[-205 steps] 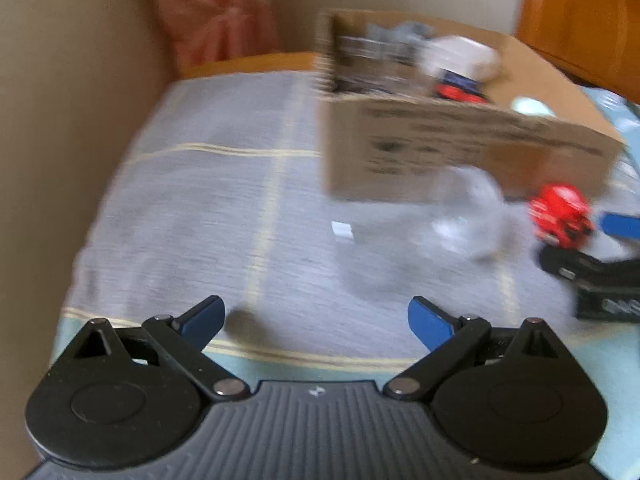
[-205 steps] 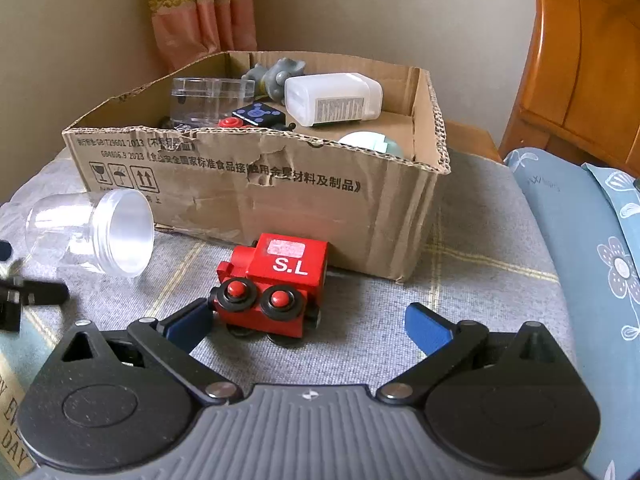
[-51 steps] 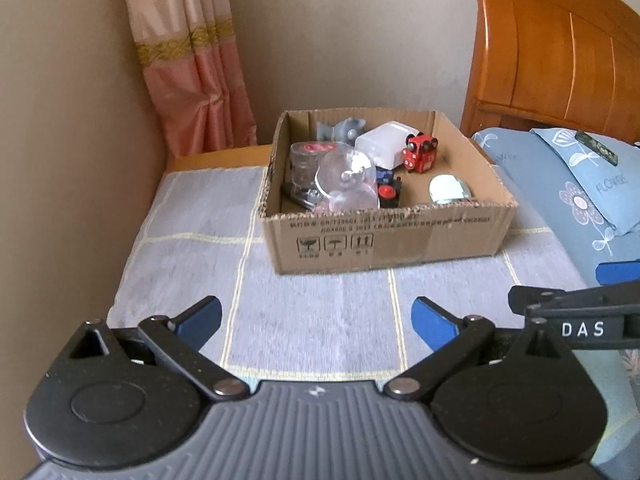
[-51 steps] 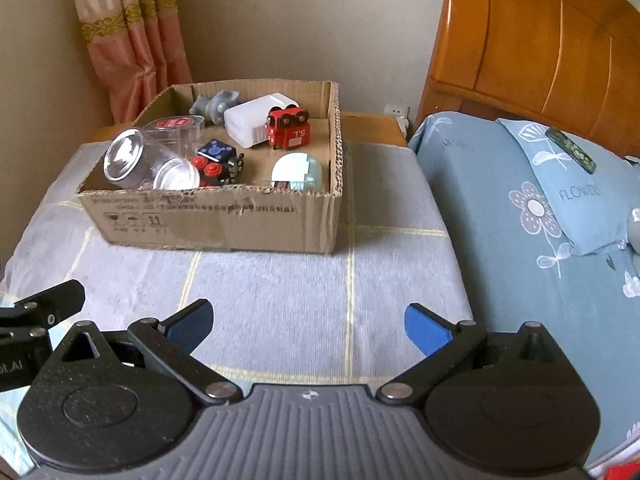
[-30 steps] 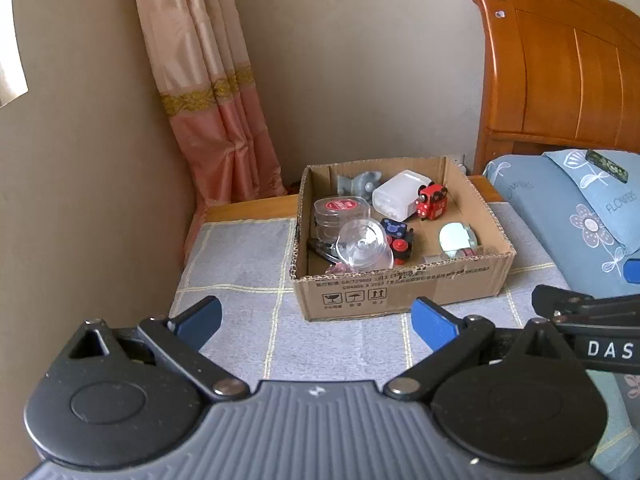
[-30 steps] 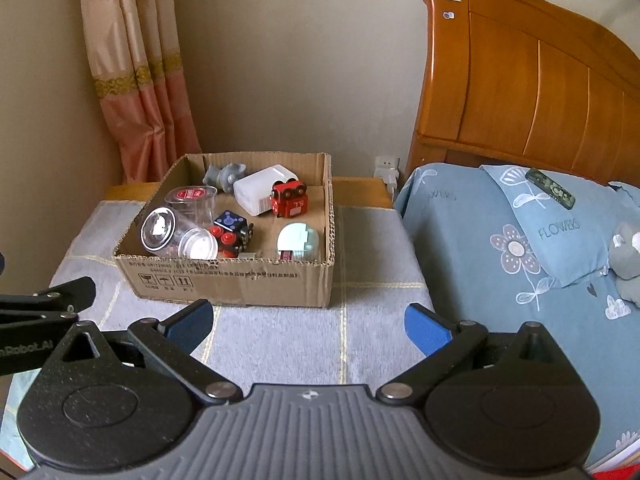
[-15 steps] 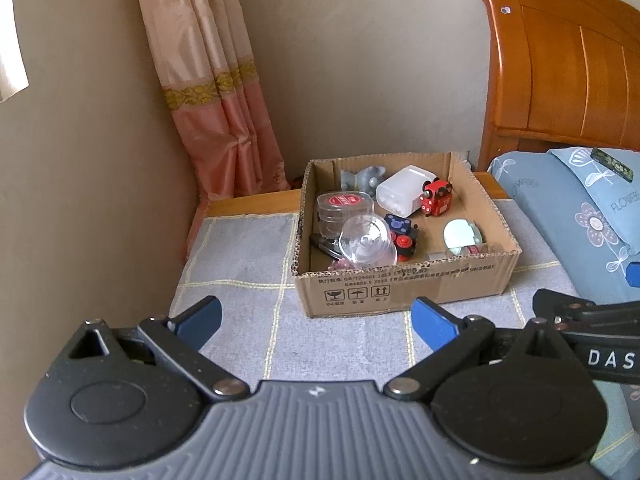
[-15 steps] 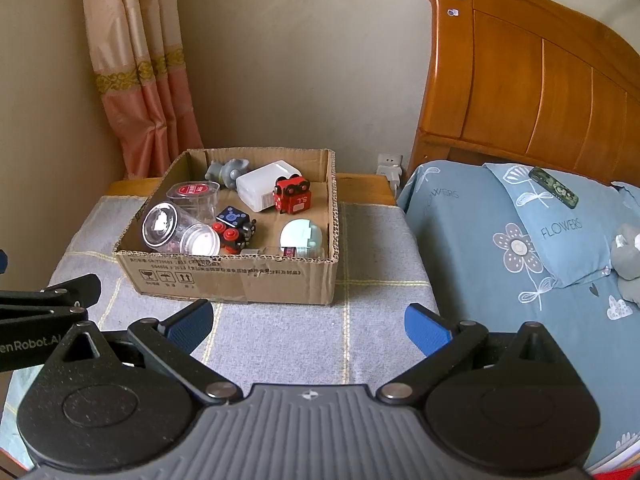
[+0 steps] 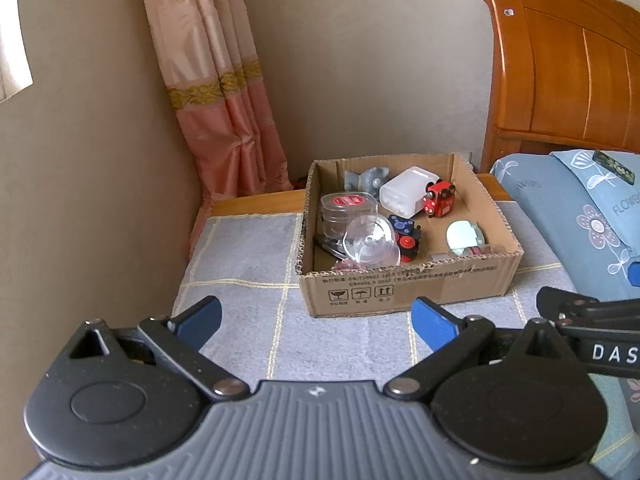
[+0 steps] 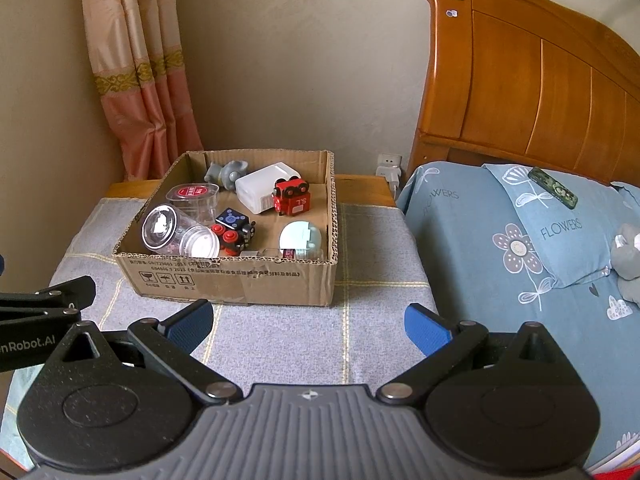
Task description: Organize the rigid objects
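A cardboard box (image 10: pixel 240 280) sits on a grey checked cloth (image 10: pixel 280 336) covering a bedside table, filled with small household objects. Inside, a red toy train (image 10: pixel 291 197) stands near the back wall, touching a white plastic container (image 10: pixel 260 188), with a grey figurine (image 10: pixel 226 172) in the far corner behind them. A clear jar (image 10: pixel 176 230) lies on its side along the left wall, just in front of a clear tub with a red label (image 10: pixel 193 196). A black cube with red knobs (image 10: pixel 234 230) rests in the middle, and a pale green round case (image 10: pixel 300 236) lies by the right wall, near the front.

The left gripper (image 9: pixel 316 322) is held back from the box, above the near part of the cloth, its blue-tipped fingers (image 9: pixel 200 318) spread wide and holding nothing. The right gripper (image 10: pixel 306 322) is beside it, equally wide apart and empty; each one's black frame shows at the edge of the other's view.

A pink curtain (image 9: pixel 224 100) hangs in the corner to the left. To the right stands a bed with a wooden headboard (image 10: pixel 520 92) and a blue flowered pillow (image 10: pixel 552 232).
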Demonstrator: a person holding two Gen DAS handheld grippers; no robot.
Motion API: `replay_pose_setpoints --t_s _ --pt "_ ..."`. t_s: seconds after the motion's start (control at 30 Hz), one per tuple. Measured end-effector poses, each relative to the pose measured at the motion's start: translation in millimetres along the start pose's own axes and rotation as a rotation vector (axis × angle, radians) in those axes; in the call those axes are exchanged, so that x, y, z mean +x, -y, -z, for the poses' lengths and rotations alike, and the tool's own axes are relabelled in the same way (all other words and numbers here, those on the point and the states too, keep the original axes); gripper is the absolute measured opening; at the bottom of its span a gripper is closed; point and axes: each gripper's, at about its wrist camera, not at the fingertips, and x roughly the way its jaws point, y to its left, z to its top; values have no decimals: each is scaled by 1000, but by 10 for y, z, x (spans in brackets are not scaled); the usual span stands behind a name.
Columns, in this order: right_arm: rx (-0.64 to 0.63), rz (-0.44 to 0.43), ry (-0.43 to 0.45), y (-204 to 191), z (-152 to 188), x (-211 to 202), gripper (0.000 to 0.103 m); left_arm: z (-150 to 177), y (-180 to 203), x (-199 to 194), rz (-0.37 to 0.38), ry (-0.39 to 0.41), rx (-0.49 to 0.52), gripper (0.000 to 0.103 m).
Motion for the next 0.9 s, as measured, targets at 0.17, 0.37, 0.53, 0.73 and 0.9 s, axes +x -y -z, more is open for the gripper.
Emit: replay_pose_setpoints --t_s 0.17,0.37,0.53,0.73,0.9 --pt "3 5 -2 17 -5 12 103 4 0 -5 -3 -3 -5 101" --pt "4 5 2 22 -6 1 103 16 -8 -10 -1 -5 -9 101" --pt "0 8 -1 13 -6 10 103 16 -3 -5 -2 -6 -10 101" --pt "1 7 2 10 -5 5 103 18 -5 -8 -3 -5 -9 101" --pt "3 7 2 4 -7 7 103 23 -4 -12 -1 -4 -11 101"
